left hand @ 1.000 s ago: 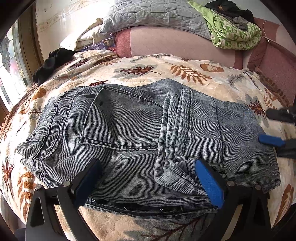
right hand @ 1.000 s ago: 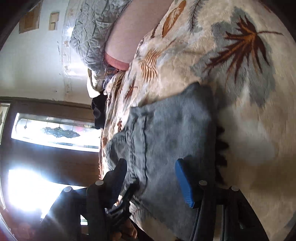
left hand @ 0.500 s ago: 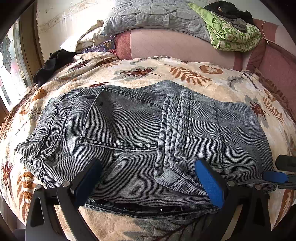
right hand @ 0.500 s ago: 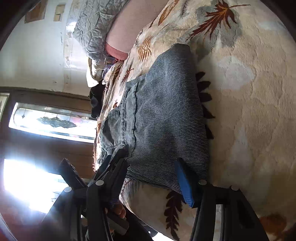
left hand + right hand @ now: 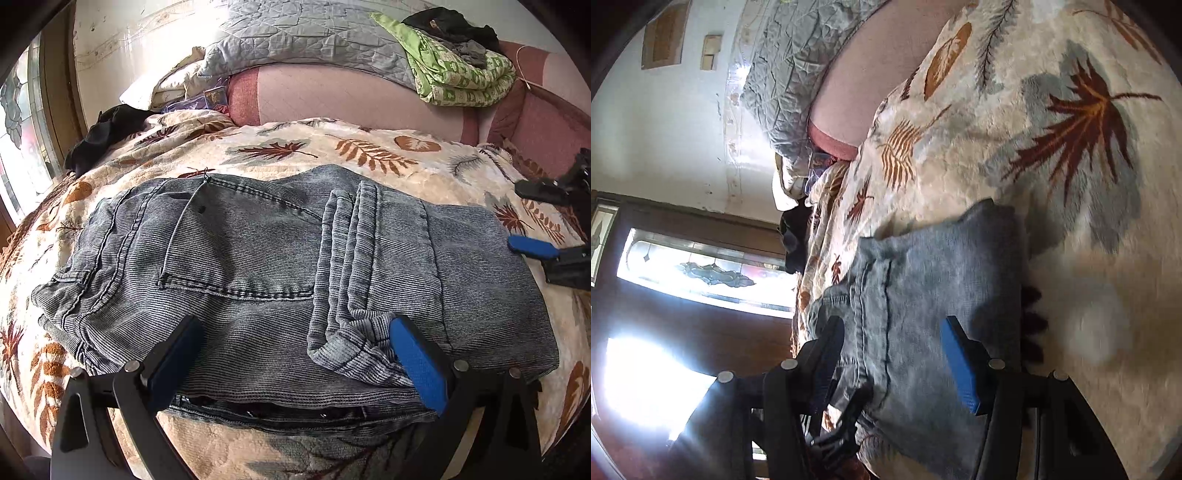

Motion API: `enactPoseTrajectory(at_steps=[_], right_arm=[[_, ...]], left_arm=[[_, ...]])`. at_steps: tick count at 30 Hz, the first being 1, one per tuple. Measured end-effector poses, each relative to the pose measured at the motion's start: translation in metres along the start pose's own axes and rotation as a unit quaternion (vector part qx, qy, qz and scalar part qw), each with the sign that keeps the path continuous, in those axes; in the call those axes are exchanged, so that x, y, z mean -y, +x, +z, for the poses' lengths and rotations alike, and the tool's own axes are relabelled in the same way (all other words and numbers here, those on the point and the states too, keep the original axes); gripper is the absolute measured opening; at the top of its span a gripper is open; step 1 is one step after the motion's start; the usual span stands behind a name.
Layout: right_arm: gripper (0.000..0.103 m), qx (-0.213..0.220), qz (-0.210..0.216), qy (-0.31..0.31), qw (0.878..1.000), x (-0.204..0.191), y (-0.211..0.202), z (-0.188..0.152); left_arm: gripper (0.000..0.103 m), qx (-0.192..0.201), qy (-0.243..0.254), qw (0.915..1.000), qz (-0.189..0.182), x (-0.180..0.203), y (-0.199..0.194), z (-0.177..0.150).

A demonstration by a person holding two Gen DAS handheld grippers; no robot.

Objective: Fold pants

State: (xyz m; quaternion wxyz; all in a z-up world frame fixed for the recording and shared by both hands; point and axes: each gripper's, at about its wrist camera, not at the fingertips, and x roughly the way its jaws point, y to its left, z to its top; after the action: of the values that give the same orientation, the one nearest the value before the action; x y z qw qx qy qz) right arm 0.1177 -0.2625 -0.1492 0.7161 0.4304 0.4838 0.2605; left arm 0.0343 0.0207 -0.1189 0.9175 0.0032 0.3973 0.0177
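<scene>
Left wrist view looks down over the folded grey-blue corduroy-textured denim pants [image 5: 280,280], which lie flat on the bed's cream fleece blanket printed with rust and grey leaves [image 5: 369,155]. My left hand-held gripper [image 5: 295,354] sits at the pants' near edge with its jaws spread wide; the blue-padded fingers [image 5: 417,362] rest on top of the fabric and pinch nothing. A folded leg hem lies just beside the right-hand pad, on the upper layer of the stack. At the right rim of this view my right hand-held gripper [image 5: 532,221] reaches in near the far right edge of the pants, one blue pad lying just off the denim and the other finger above it over the blanket.

Right wrist view is rolled on its side and somewhat blurred. There the right hand-held gripper [image 5: 894,354] stands about half open, with the pants [image 5: 931,288] seen between its fingers; I cannot tell whether either pad touches the cloth, and nothing is clamped.

Beyond the pants, a grey quilted cover [image 5: 303,37] drapes over a pink headboard cushion [image 5: 332,99], a green patterned blanket [image 5: 461,70] sits on top, and a black garment [image 5: 107,129] lies at the bed's left edge by a stained-glass window [image 5: 713,273].
</scene>
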Motion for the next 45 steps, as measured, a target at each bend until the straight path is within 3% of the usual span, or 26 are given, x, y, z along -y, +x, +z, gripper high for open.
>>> enactPoseTrajectory(at_steps=[4,5,8,13,15,17,22,25,29,35,38,41,44,45], right_arm=[[0.059,0.001,-0.033,0.036,0.999,0.027,0.019,0.027],[0.059,0.000,-0.023,0.045,0.999,0.032,0.022,0.029],[0.060,0.001,-0.036,0.022,0.999,0.019,0.019,0.028],[0.061,0.002,-0.003,-0.010,1.000,-0.006,-0.005,-0.005],[0.073,-0.016,-0.022,-0.010,1.000,-0.004,-0.004,-0.028],[0.073,-0.043,-0.050,-0.019,0.998,0.004,0.006,-0.045],[0.073,-0.009,-0.046,-0.067,0.997,-0.023,-0.014,-0.052],[0.073,-0.008,-0.044,-0.098,0.994,-0.035,-0.019,-0.069],[0.073,-0.018,-0.079,-0.133,0.988,-0.037,-0.008,-0.091],[0.073,-0.046,-0.129,-0.178,0.974,-0.035,0.011,-0.102],[0.073,-0.040,-0.115,-0.162,0.979,-0.038,0.002,-0.098],[0.073,-0.010,-0.073,-0.175,0.982,-0.054,-0.013,-0.100],[0.078,-0.040,-0.135,-0.166,0.976,-0.037,0.005,-0.101],[0.077,-0.040,-0.132,-0.153,0.979,-0.029,0.006,-0.101]], left_arm=[[0.101,0.003,0.003,1.0000,-0.005,0.000,0.000,-0.001],[0.101,0.003,0.003,1.0000,-0.006,-0.001,0.000,-0.001],[0.102,0.005,0.003,1.0000,-0.008,0.000,0.001,0.000],[0.102,0.011,0.004,0.9999,-0.012,-0.001,0.000,-0.001],[0.102,0.013,0.003,0.9998,-0.014,-0.002,-0.001,-0.001],[0.102,0.013,0.003,0.9998,-0.014,-0.001,-0.001,-0.001],[0.102,0.021,-0.008,0.9996,-0.015,-0.008,-0.020,0.004],[0.102,0.025,-0.010,0.9996,0.003,-0.014,-0.033,0.004],[0.102,0.016,-0.028,0.9993,0.020,-0.027,-0.043,-0.002],[0.102,-0.007,-0.061,0.9974,0.036,-0.049,-0.046,-0.009],[0.102,-0.013,-0.071,0.9967,0.037,-0.055,-0.047,-0.010],[0.102,-0.018,-0.078,0.9962,0.035,-0.061,-0.047,-0.010],[0.102,-0.024,-0.102,0.9943,0.019,-0.071,-0.046,-0.010],[0.102,-0.026,-0.118,0.9926,0.008,-0.077,-0.046,-0.011]])
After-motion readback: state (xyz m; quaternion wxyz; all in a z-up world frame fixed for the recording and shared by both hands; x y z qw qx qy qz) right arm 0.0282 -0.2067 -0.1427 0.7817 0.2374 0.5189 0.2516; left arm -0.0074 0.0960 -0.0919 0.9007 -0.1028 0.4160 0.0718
